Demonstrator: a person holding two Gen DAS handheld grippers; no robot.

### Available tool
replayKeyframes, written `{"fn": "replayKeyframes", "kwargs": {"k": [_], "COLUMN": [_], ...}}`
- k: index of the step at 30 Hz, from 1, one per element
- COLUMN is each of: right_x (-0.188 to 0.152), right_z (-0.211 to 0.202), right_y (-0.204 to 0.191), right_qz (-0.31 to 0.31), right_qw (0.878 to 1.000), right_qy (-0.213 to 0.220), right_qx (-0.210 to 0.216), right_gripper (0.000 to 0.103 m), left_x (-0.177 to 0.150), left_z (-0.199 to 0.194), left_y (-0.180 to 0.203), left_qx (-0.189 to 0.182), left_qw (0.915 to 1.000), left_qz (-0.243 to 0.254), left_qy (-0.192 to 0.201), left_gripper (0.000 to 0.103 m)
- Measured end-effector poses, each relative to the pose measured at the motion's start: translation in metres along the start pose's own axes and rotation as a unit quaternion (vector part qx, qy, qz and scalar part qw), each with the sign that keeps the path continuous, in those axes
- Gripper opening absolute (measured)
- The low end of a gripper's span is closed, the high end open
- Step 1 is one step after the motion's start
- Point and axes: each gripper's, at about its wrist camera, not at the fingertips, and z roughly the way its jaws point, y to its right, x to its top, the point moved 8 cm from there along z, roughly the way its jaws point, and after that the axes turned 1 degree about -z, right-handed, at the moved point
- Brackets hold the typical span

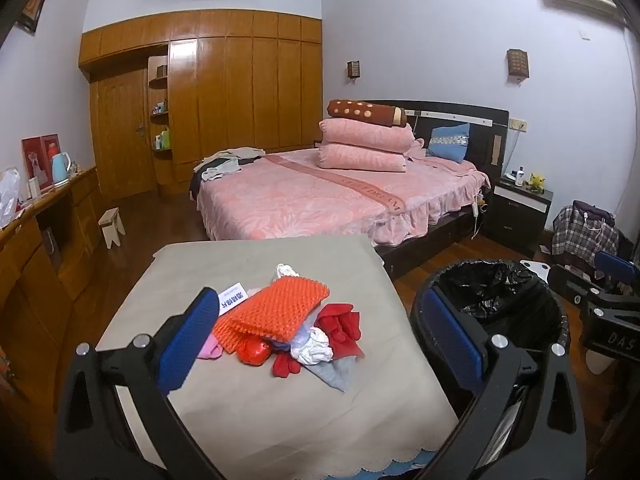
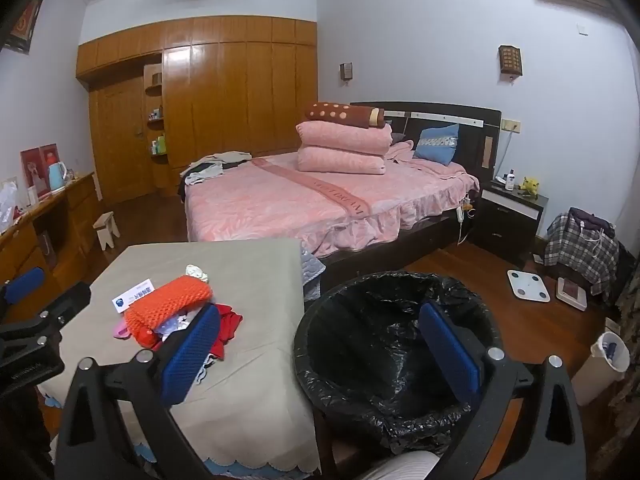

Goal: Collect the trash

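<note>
**Bedroom, trash heap on table, both grippers empty**

Bedroom, wood floor. Beige-clothed table (image 1: 260,412) nearest, bin beside it on the right.

- Left gripper (image 1: 320,348): fingers spread wide, holding nothing, hovering above the table's near part. Left blue pad (image 1: 188,344) overlaps the heap's left edge in view; contact unclear.
- Right gripper (image 2: 320,356): fingers spread wide, empty, straddling the gap between table and bin; right pad (image 2: 448,348) sits over the bin mouth.
- Trash heap at mid-table: orange foam net (image 1: 276,308) on top, red crumpled wrappers (image 1: 340,328), white tissue wad (image 1: 314,346), shiny red ball (image 1: 253,351), white card with blue print (image 1: 232,298) at the heap's far-left edge.
- Bin (image 2: 400,356): black liner; no trash visible inside.
- Behind: bed with pink cover (image 1: 320,200), folded pink quilts (image 1: 364,146), nightstand (image 1: 520,208), wooden wardrobe (image 1: 224,88) on the far wall. White scale (image 2: 527,285) on the floor to the right.
</note>
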Motion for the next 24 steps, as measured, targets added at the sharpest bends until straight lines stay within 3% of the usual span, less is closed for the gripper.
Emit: {"fn": "replayKeyframes", "kwargs": {"k": [24], "right_x": [0.000], "right_z": [0.002], "right_y": [-0.002], "right_qz": [-0.005], "right_qw": [1.000], "right_qy": [0.003], "right_qx": [-0.005], "right_gripper": [0.097], "left_x": [-0.003], "left_z": [0.002], "left_y": [-0.011], "left_qx": [-0.001], "left_qw": [1.0000], "left_qz": [0.003], "left_qy": [-0.001], "left_gripper": [0.098]}}
